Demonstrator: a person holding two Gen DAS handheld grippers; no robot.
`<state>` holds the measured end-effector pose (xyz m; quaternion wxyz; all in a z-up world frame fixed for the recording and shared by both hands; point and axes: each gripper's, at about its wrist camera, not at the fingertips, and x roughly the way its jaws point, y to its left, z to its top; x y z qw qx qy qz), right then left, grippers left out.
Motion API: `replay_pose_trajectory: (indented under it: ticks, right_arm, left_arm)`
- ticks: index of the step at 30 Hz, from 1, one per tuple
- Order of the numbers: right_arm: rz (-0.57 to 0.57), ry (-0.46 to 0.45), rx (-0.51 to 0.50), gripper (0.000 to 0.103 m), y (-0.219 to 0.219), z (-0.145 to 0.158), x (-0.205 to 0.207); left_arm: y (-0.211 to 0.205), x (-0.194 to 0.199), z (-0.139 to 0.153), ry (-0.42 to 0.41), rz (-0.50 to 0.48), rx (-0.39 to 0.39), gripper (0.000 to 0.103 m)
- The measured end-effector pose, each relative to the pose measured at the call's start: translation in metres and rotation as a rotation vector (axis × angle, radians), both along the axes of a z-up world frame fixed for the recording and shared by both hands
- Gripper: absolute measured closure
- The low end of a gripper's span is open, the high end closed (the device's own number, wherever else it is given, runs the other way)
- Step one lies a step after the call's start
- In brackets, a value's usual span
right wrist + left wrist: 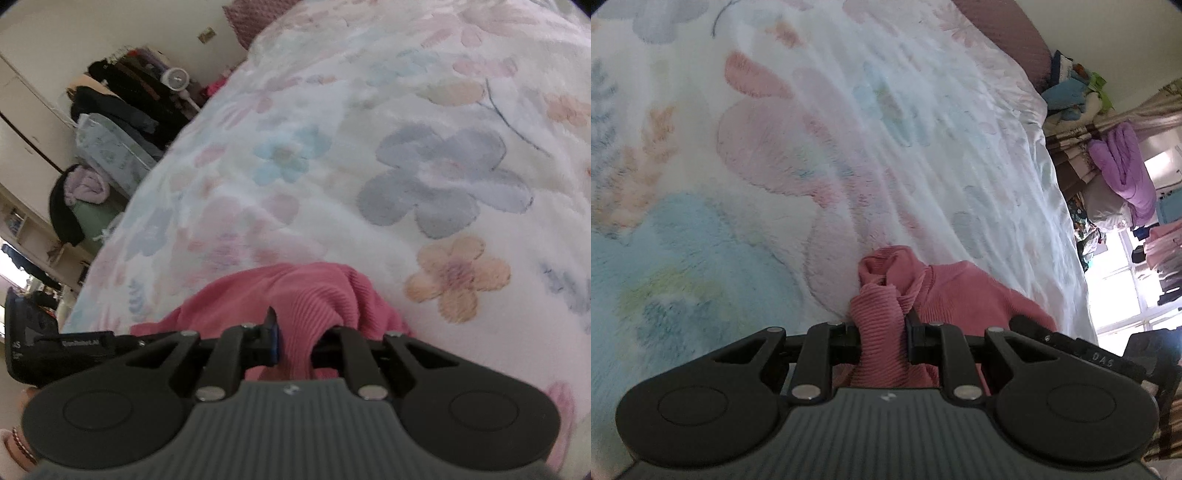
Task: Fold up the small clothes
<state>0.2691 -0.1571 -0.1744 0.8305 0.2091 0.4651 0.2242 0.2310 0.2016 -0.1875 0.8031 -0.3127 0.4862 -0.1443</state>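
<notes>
Left wrist: left tool (882, 341) pinching pink ribbed garment (960, 291) over floral bedspread (812, 147); "DAS" printed on right tool (295, 343), also pinching garment

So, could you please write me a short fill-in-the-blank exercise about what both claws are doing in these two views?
1. The left claw is shut on a bunched part of the ribbed ____ garment.
2. The right claw is ____ on the same garment.
3. The garment sits over a fluffy blanket printed with ____.
4. Beside the bed in the left wrist view, a ____ cloth is draped near the window.

Missing words: pink; shut; flowers; purple
</notes>
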Motion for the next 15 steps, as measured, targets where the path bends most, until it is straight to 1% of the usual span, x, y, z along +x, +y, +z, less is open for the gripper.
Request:
replay_pose_trajectory:
  ticks: [2, 6, 7, 8, 9, 10, 11, 12, 13, 14, 15]
  right_arm:
    - [-0.01, 0.018, 0.003, 0.099, -0.004, -0.012, 0.008]
    - [-0.035, 0.057, 0.021, 0.099, -0.012, -0.034, 0.017]
    - [-0.044, 0.065, 0.034, 0.099, -0.013, -0.036, 0.017]
    - [-0.048, 0.069, 0.042, 0.098, -0.014, -0.035, 0.016]
    - [-0.047, 0.066, 0.045, 0.096, -0.014, -0.032, 0.014]
    - [-0.042, 0.061, 0.048, 0.092, -0.013, -0.029, 0.011]
    - [-0.035, 0.054, 0.054, 0.09, -0.013, -0.025, 0.008]
    - [-0.034, 0.047, 0.057, 0.083, -0.014, -0.02, 0.004]
    - [-0.038, 0.037, 0.053, 0.072, -0.015, -0.014, -0.001]
    - [-0.039, 0.022, 0.053, 0.066, -0.016, -0.008, -0.008]
    - [-0.04, -0.003, 0.052, 0.052, -0.017, 0.001, -0.016]
  left_arm:
    - [-0.002, 0.007, -0.008, 0.011, -0.001, 0.011, 0.081]
    - [-0.009, 0.013, -0.02, 0.032, -0.007, 0.046, 0.079]
    - [-0.01, 0.012, -0.02, 0.032, -0.005, 0.05, 0.076]
    - [-0.009, 0.01, -0.019, 0.033, -0.002, 0.052, 0.072]
    - [-0.008, 0.008, -0.016, 0.034, 0.003, 0.052, 0.069]
    - [-0.007, 0.006, -0.013, 0.033, 0.009, 0.049, 0.066]
    - [-0.007, 0.003, -0.009, 0.029, 0.008, 0.045, 0.058]
    - [-0.006, -0.001, -0.004, 0.016, -0.003, 0.051, 0.051]
    - [-0.006, -0.007, 0.002, -0.006, -0.016, 0.068, 0.038]
    - [-0.005, -0.015, 0.01, -0.033, -0.014, 0.094, 0.033]
    - [-0.004, -0.021, 0.017, -0.053, -0.001, 0.12, 0.033]
